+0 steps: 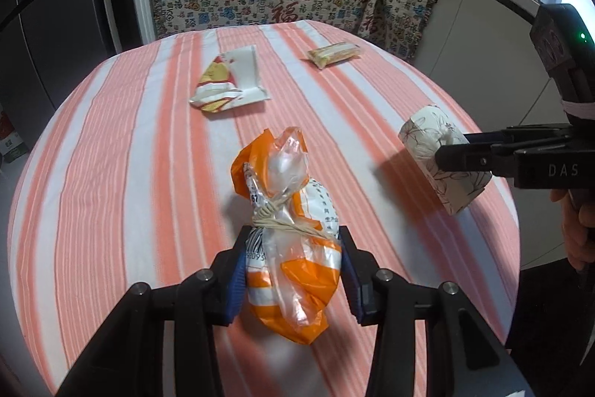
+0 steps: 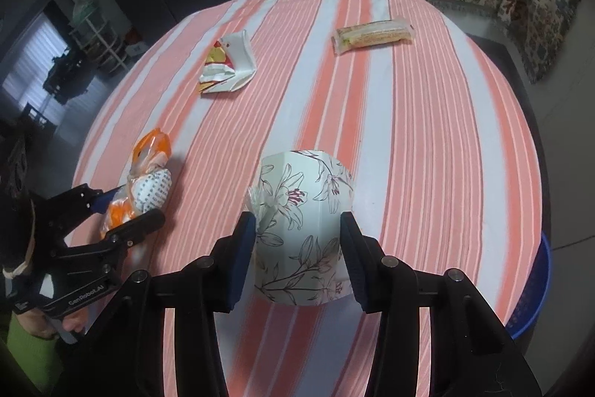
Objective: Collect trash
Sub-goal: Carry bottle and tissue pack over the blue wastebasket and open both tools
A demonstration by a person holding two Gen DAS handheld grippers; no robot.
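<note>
Between the left gripper jaws, a clamped orange bag; right gripper jaws clamping floral cup.

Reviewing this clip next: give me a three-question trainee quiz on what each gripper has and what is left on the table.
1. True or false: the left gripper is shut on the tied orange-and-white plastic bag.
2. What does the right gripper grip? A) floral paper cup B) snack bar wrapper C) blue basin
3. Fill in: besides the wrapped snack bar, the ____ red-and-white wrapper lies loose on the striped tablecloth.

Key: 1 true; 2 A; 3 crumpled.
</note>
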